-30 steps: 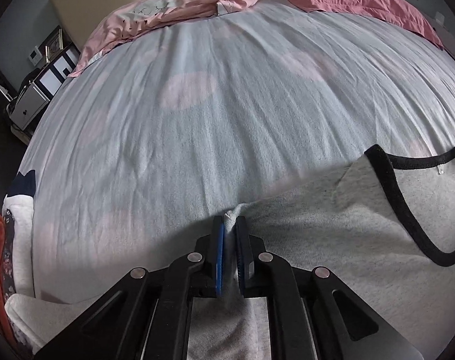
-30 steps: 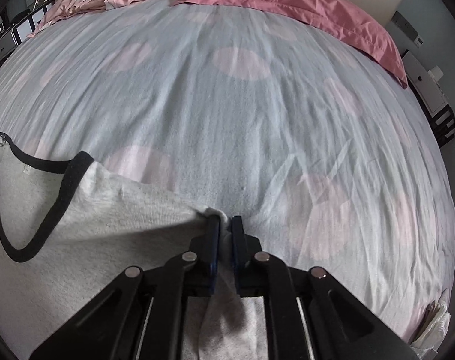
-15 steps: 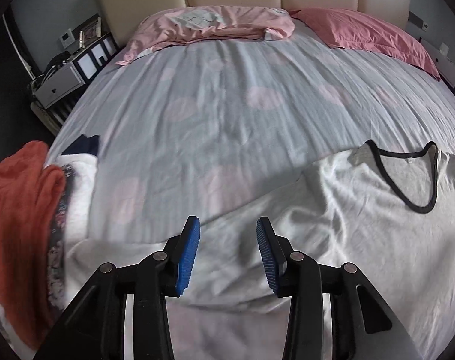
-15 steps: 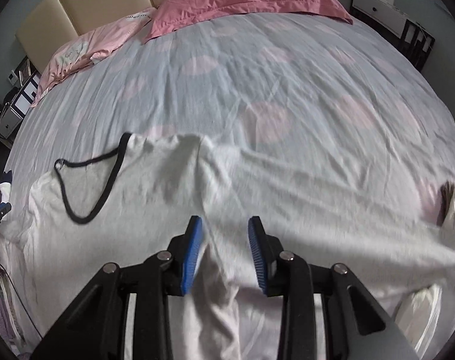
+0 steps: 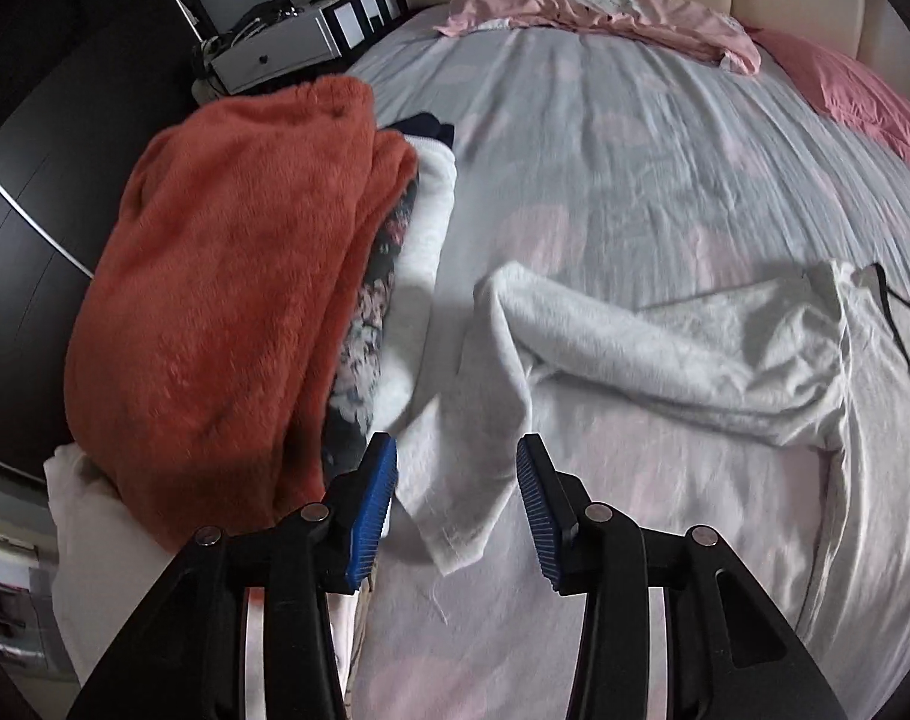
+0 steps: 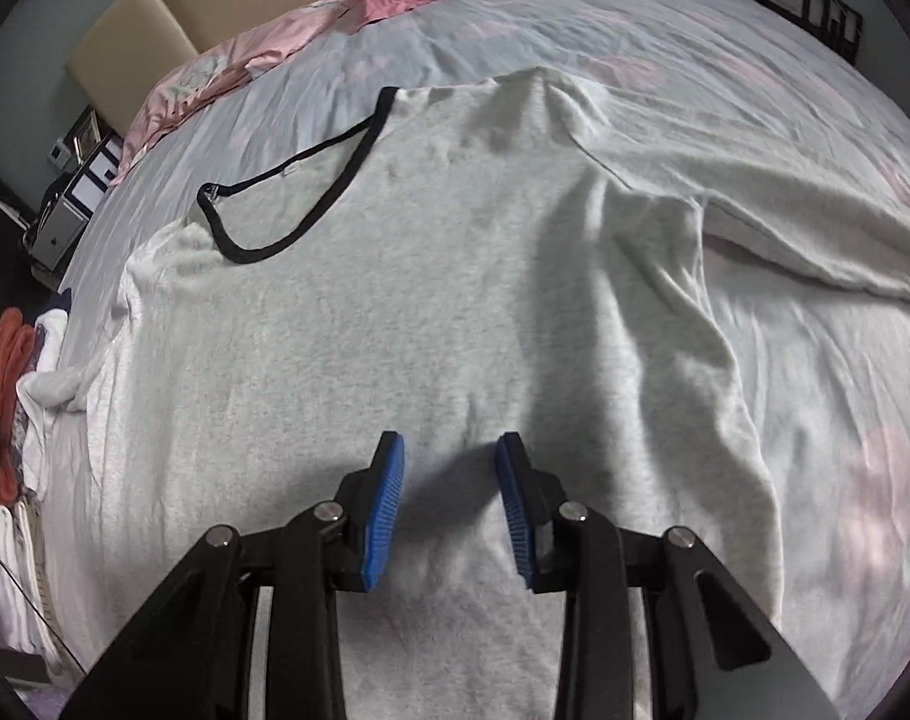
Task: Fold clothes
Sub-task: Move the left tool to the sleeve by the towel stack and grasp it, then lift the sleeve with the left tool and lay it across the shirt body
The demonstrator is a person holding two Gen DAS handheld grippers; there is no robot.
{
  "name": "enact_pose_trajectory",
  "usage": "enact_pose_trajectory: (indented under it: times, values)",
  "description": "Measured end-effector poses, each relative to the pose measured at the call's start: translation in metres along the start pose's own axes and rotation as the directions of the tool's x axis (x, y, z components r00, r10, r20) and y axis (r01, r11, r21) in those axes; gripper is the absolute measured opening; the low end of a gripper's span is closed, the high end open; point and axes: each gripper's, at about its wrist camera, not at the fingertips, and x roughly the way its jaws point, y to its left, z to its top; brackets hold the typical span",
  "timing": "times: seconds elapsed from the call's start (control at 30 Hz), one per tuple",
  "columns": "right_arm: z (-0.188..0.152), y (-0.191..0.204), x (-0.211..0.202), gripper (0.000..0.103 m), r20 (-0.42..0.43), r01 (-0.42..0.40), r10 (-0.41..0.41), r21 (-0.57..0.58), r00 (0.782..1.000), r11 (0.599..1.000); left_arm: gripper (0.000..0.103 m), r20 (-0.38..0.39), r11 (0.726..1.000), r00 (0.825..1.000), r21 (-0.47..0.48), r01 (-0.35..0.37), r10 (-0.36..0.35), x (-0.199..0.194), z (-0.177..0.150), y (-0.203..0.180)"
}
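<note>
A light grey long-sleeved shirt [image 6: 455,240] with a black neckline [image 6: 311,180] lies spread flat on the bed. Its left sleeve [image 5: 664,342] runs crumpled across the sheet in the left wrist view. The sleeve's end lies on the bed beneath my left gripper [image 5: 456,450], whose jaws are opening, and the blue pads do not touch the cloth. My right gripper [image 6: 450,441] hovers open over the lower middle of the shirt's body with nothing between its fingers. The right sleeve [image 6: 814,240] stretches off to the right.
A pile of clothes topped by an orange fleece [image 5: 227,276] sits at the bed's left edge, close to the sleeve end. Pink pillows [image 5: 604,6] lie at the headboard. A bedside cabinet [image 5: 275,54] stands beyond the pile. The patterned sheet [image 5: 634,150] lies bare past the shirt.
Both grippers were shut on the shirt's cloth a second ago and have let go and opened. They pulled back toward the bed's near edge; the left one swung toward the clothes pile.
</note>
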Motion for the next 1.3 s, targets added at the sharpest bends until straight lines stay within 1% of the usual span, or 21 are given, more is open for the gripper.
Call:
enact_pose_trajectory:
  times: [0.1, 0.17, 0.2, 0.27, 0.37, 0.4, 0.5, 0.6, 0.67, 0.77, 0.87, 0.93, 1.07, 1.2, 1.3]
  values:
    - [0.007, -0.001, 0.003, 0.031, 0.009, -0.013, 0.013, 0.004, 1.0, 1.0, 0.044, -0.055, 0.999, 0.998, 0.035, -0.021, 0.023, 0.026, -0.021, -0.013]
    - [0.01, -0.002, 0.006, 0.031, -0.003, -0.035, 0.035, 0.014, 0.999, 0.999, 0.044, -0.087, 0.998, 0.995, 0.047, -0.046, 0.05, 0.044, -0.03, -0.02]
    - [0.011, -0.003, 0.007, 0.031, -0.009, -0.046, 0.046, 0.014, 0.999, 0.999, 0.044, -0.097, 0.997, 0.993, 0.043, -0.06, 0.064, 0.052, -0.033, -0.021]
    - [0.011, -0.002, 0.007, 0.031, -0.016, -0.052, 0.052, -0.001, 0.999, 0.999, 0.044, -0.1, 0.997, 0.992, -0.005, -0.074, 0.073, 0.056, -0.031, -0.017]
    - [0.013, -0.003, 0.005, 0.031, -0.023, -0.061, 0.06, -0.024, 0.998, 0.998, 0.007, -0.107, 0.992, 0.99, -0.077, -0.096, 0.087, 0.061, -0.028, -0.009]
    - [0.015, -0.004, 0.005, 0.031, -0.023, -0.062, 0.061, -0.024, 0.998, 0.998, 0.006, -0.107, 0.99, 0.99, -0.094, -0.104, 0.094, 0.057, -0.023, -0.007]
    - [0.019, -0.008, 0.003, 0.031, -0.024, -0.066, 0.065, -0.022, 0.998, 0.998, 0.005, -0.072, 0.988, 0.992, -0.111, -0.112, 0.104, 0.029, -0.004, -0.002]
    - [0.023, -0.015, 0.003, 0.031, -0.033, -0.051, 0.051, -0.012, 0.998, 0.999, 0.005, -0.014, 0.989, 0.996, -0.118, -0.084, 0.083, -0.016, 0.02, -0.001]
    - [0.025, -0.023, 0.003, 0.031, -0.045, -0.039, 0.039, 0.009, 0.998, 0.999, 0.005, 0.033, 0.991, 0.996, -0.111, -0.074, 0.078, -0.051, 0.035, -0.005]
    - [0.027, -0.035, 0.002, 0.031, -0.059, -0.043, 0.047, 0.053, 0.997, 0.998, 0.005, 0.092, 0.993, 0.994, -0.1, -0.055, 0.064, -0.105, 0.059, -0.015]
    - [0.029, -0.042, -0.001, 0.031, -0.07, -0.06, 0.065, 0.071, 0.995, 0.996, 0.005, 0.129, 0.996, 0.991, -0.08, -0.034, 0.044, -0.15, 0.089, -0.028]
    - [0.029, -0.044, -0.004, 0.031, -0.075, -0.067, 0.073, 0.069, 0.995, 0.995, 0.005, 0.159, 0.998, 0.987, -0.051, -0.022, 0.03, -0.18, 0.104, -0.044]
    - [0.03, -0.047, -0.011, 0.031, -0.089, -0.068, 0.072, 0.05, 0.993, 0.996, 0.005, 0.216, 1.0, 0.976, 0.008, 0.021, -0.022, -0.231, 0.12, -0.084]
    - [0.032, -0.051, -0.02, 0.031, -0.08, -0.033, 0.035, 0.021, 0.996, 0.999, 0.005, 0.248, 0.996, 0.968, 0.079, 0.029, -0.048, -0.267, 0.127, -0.128]
    - [0.033, -0.059, -0.026, 0.031, -0.075, -0.061, 0.064, 0.044, 0.995, 0.997, 0.005, 0.252, 0.989, 0.963, 0.132, 0.061, -0.093, -0.286, 0.123, -0.166]
